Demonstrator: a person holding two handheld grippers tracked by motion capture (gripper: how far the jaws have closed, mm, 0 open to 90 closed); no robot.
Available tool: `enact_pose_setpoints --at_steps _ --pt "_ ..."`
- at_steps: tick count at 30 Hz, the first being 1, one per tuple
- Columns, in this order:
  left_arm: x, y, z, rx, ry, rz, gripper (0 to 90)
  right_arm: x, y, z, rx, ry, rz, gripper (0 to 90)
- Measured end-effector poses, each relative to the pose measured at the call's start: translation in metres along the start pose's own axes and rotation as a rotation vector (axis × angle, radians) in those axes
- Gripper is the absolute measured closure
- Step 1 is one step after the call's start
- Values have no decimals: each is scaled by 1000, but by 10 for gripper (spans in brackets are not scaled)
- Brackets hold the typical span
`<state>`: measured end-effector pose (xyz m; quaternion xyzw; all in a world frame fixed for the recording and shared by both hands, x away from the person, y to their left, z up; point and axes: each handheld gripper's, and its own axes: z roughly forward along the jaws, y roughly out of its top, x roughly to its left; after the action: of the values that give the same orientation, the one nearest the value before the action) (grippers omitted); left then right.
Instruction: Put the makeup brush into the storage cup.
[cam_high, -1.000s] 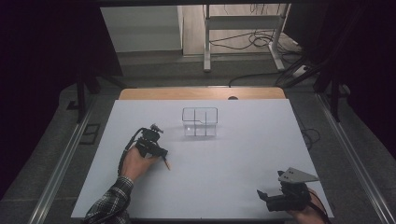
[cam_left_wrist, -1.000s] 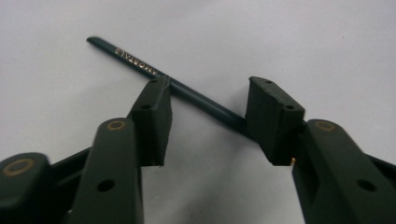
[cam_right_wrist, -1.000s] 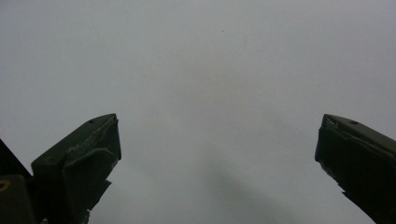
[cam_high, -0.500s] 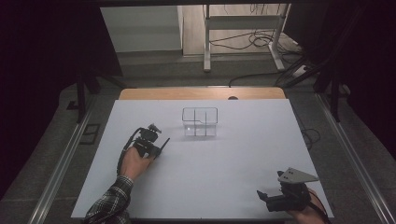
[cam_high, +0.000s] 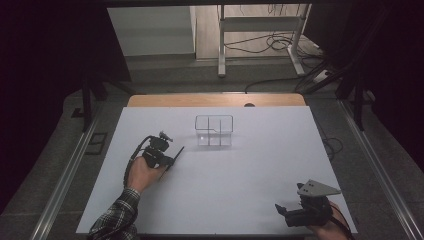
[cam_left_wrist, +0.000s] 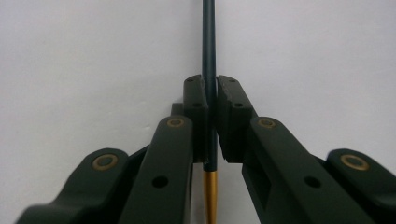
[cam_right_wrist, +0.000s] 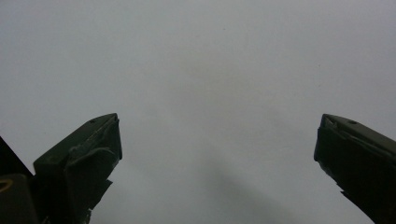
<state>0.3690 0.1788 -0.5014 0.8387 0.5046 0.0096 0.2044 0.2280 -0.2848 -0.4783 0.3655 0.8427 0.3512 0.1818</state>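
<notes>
My left gripper (cam_left_wrist: 211, 86) is shut on a thin dark-blue pen (cam_left_wrist: 208, 42). The shaft runs straight up between the pads, and its gold end (cam_left_wrist: 211, 196) sticks out below them. In the high view the left gripper (cam_high: 167, 159) sits left of centre on the white table (cam_high: 250, 165), with the pen (cam_high: 177, 153) slanting up to the right toward a clear divided box (cam_high: 215, 131). My right gripper (cam_high: 281, 210) rests at the near right edge. In its own view the right gripper (cam_right_wrist: 217, 135) stands open, jaws wide apart over bare white surface.
The clear box stands at the table's far centre, a hand's length from the pen. A wooden strip (cam_high: 215, 100) borders the far edge. Metal rails (cam_high: 65, 180) run along both sides, with cables and a stand's legs (cam_high: 220, 45) on the floor beyond.
A second ago the pen lay pointing down-right beside the left gripper; now it is clamped in the jaws and slants up-right. The right gripper has not moved.
</notes>
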Motion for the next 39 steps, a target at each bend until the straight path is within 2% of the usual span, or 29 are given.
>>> enact_pose_setpoints --at_steps 14,21,28,33,39 --pt "-8 1 -22 -34 -84 47 839 1 0 0 4 3 -7 14" --pt "-18 1 -29 -43 -129 78 839 1 0 1 3 8 -7 14" --pt "-29 0 -34 -52 -165 109 839 2 1 0 -14 15 13 7" --pt "-36 -4 -37 -73 -193 127 839 1 1 1 -20 22 19 0" --pt "-43 -7 -39 -86 -213 143 839 1 1 0 -32 25 26 0"
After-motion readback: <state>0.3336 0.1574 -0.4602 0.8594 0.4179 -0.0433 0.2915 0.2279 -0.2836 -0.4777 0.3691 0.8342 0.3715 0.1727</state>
